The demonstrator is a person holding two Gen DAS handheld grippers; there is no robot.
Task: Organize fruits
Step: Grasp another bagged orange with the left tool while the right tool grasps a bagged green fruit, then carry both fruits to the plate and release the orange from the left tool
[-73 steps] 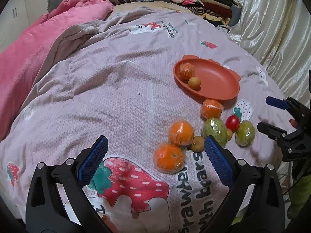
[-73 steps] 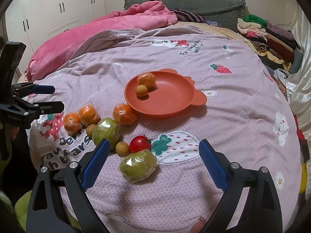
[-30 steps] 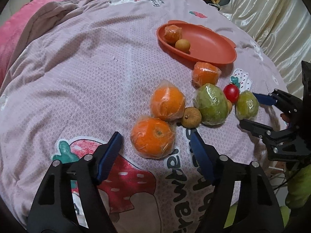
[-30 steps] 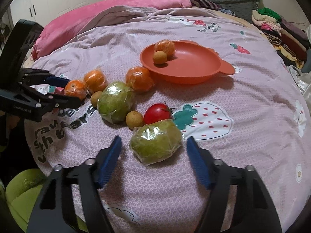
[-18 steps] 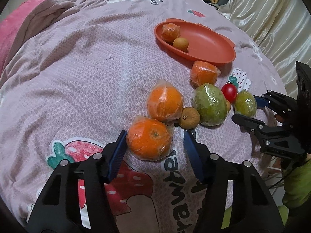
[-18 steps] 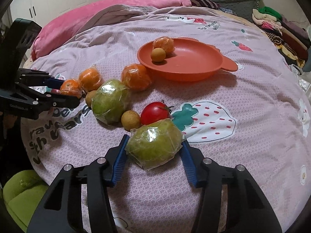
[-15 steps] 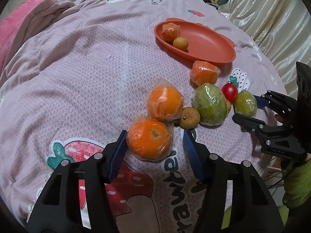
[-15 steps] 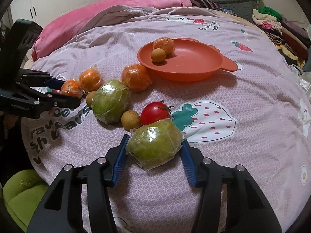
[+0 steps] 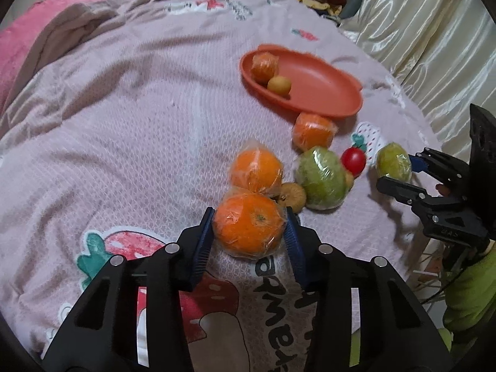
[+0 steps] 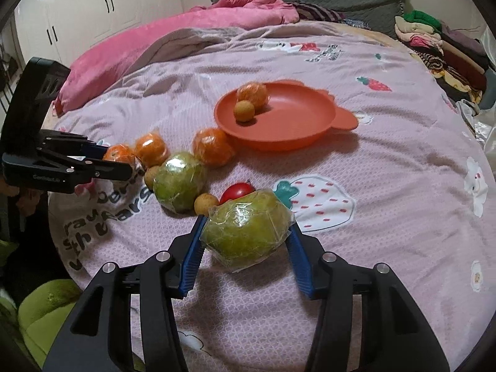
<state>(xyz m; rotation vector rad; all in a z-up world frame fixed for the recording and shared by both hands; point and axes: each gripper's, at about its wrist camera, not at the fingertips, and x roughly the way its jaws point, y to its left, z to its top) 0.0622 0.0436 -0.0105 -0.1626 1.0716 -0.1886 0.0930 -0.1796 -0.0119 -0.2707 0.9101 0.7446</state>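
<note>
Both grippers grasp fruit: left gripper (image 9: 249,228) an orange (image 9: 249,223), right gripper (image 10: 246,228) a green fruit (image 10: 246,228); plate (image 10: 310,141) at 12 o'clock, nearer the right.

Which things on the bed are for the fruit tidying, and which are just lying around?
For the job: wrapped orange in the left gripper; wrapped green fruit in the right gripper; orange plate; tomato.

Just lying about: pink blanket; folded clothes.
</note>
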